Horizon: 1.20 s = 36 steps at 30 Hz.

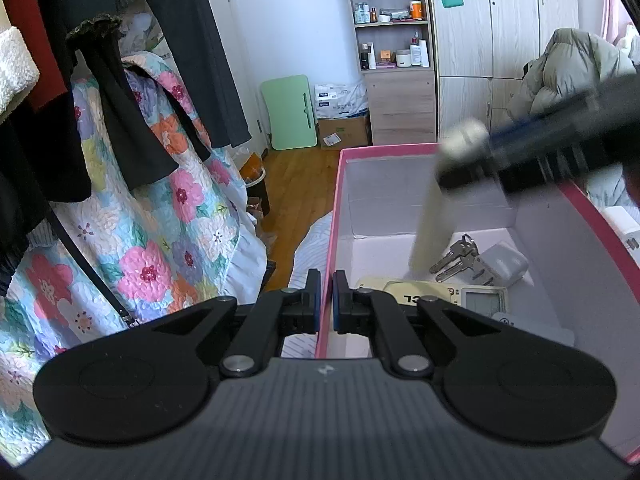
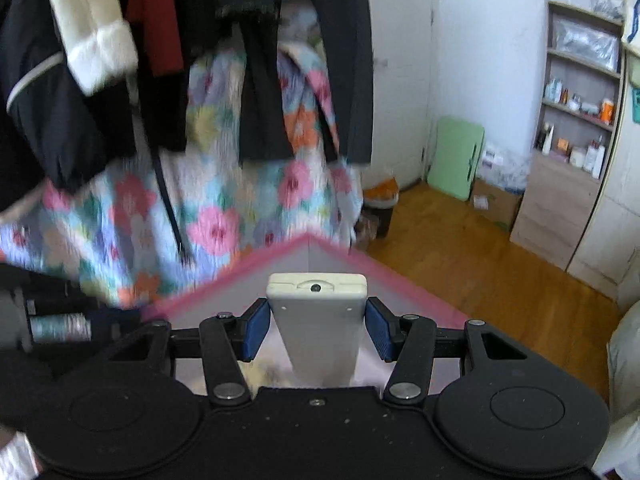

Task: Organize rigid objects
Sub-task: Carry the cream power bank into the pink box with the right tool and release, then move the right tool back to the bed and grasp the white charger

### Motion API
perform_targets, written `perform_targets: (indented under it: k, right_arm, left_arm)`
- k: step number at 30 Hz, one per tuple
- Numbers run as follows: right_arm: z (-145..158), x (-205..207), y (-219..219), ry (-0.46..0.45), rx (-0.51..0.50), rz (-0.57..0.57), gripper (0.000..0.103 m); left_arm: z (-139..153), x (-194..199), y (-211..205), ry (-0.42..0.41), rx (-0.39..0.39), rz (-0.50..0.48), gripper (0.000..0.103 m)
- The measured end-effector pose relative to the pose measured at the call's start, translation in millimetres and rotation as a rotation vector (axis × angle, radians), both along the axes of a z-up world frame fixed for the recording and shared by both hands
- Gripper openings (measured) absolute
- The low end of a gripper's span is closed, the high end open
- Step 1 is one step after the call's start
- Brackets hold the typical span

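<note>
A pink box (image 1: 335, 216) with white inner walls lies open in front of me, and my left gripper (image 1: 327, 300) is shut on its left wall. Inside it lie a bunch of keys (image 1: 456, 256), a white plug adapter (image 1: 502, 262) and a cream remote with a small screen (image 1: 440, 298). My right gripper (image 2: 317, 308) is shut on a white remote control (image 2: 320, 340) and holds it above a corner of the box (image 2: 256, 268). In the left wrist view that remote (image 1: 430, 224) hangs blurred over the box, tip down, under the right gripper (image 1: 460, 160).
A floral quilt (image 1: 160, 220) and dark hanging clothes (image 1: 120, 80) fill the left. Beyond the box are a wooden floor (image 1: 300, 184), a green folding board (image 1: 290, 112), a cardboard box (image 1: 344, 132), a shelf unit (image 1: 394, 40), a wardrobe (image 1: 500, 20) and a puffy jacket (image 1: 568, 68).
</note>
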State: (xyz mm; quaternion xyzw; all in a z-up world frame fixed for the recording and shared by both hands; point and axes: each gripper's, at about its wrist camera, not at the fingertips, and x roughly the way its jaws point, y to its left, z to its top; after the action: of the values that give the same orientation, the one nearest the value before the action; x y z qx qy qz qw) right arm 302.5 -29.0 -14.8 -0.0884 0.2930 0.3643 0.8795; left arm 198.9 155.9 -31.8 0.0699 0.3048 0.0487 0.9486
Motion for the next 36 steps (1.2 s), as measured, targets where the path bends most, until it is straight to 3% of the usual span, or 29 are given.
perform_targets:
  k: [11,15,19,22,26,32,36]
  right_arm:
    - [-14,-48,-18,0.064,-0.170,0.018,0.058]
    - [-7,-64,-30,0.036,-0.145,0.014,0.063]
    - [12,-80,-61,0.014,-0.052,-0.017,0.065]
    - [22,-85,-92,0.017,-0.006,-0.077,0.066]
    - [20,-81,-135,0.037,-0.017,-0.203,0.068]
    - [-9,-59,-197,0.127,-0.031,-0.417,0.068]
    - [-36,-45,-221,0.174,-0.032,-0.494,0.069]
  left_arm:
    - [-1,-2,-1,-0.011,-0.005,0.009,0.005]
    - [-1,-1,0,-0.008,-0.006,0.010,0.005]
    - [0,-2,0,-0.011,-0.003,0.008,0.005]
    - [-1,-2,0,-0.011,-0.003,0.009,0.005]
    - [0,-3,0,-0.012,-0.004,0.011,0.005]
    - [0,-3,-1,-0.011,-0.006,0.017,0.005]
    - [-1,-3,-2,-0.011,0.006,0.016,0.005]
